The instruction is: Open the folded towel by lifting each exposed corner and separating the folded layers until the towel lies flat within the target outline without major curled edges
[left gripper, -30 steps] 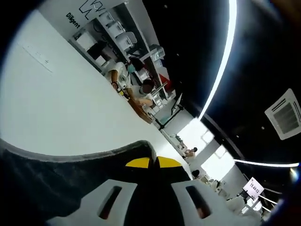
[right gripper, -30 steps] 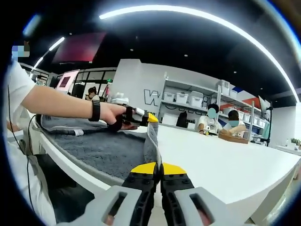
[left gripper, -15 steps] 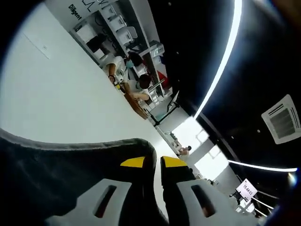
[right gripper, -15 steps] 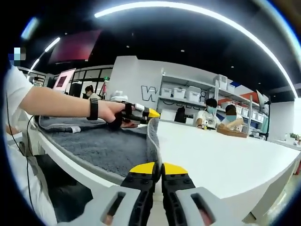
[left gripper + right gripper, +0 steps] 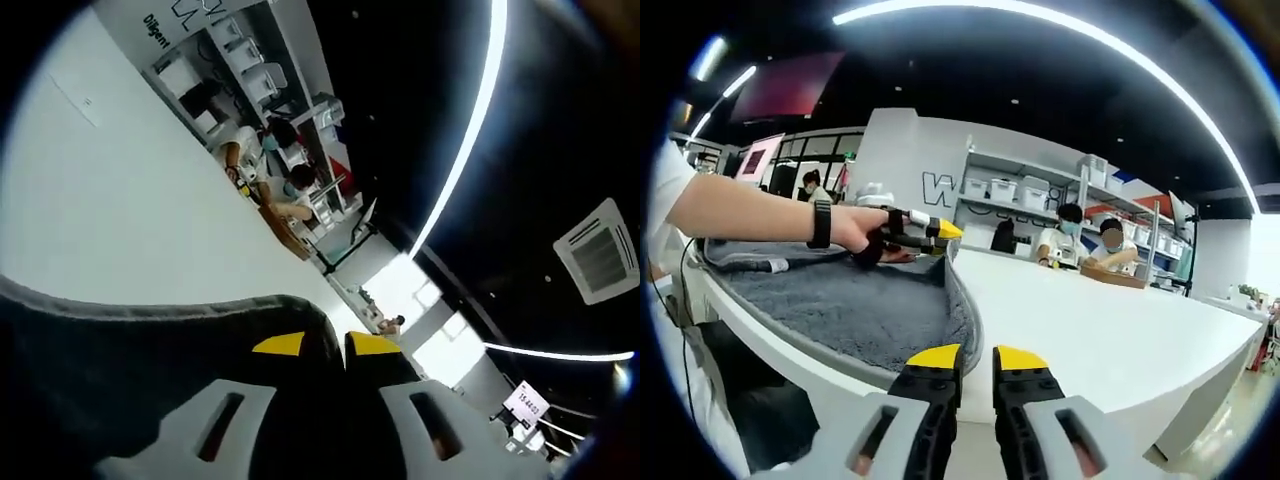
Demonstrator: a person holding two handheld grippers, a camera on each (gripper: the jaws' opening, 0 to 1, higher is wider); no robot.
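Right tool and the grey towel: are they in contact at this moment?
Apart. The right gripper view shows the right tool with jaws parted, nothing between them, and white table between its tips and the towel edge.

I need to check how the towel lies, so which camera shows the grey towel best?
The right gripper view: the grey towel spreads across the table there. The left gripper view gives a dark close-up of its surface and edge.

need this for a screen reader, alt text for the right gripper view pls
A grey towel lies spread on a white table, its far edge pinched by the left gripper in a person's hand. The right gripper hovers open at the towel's near edge.
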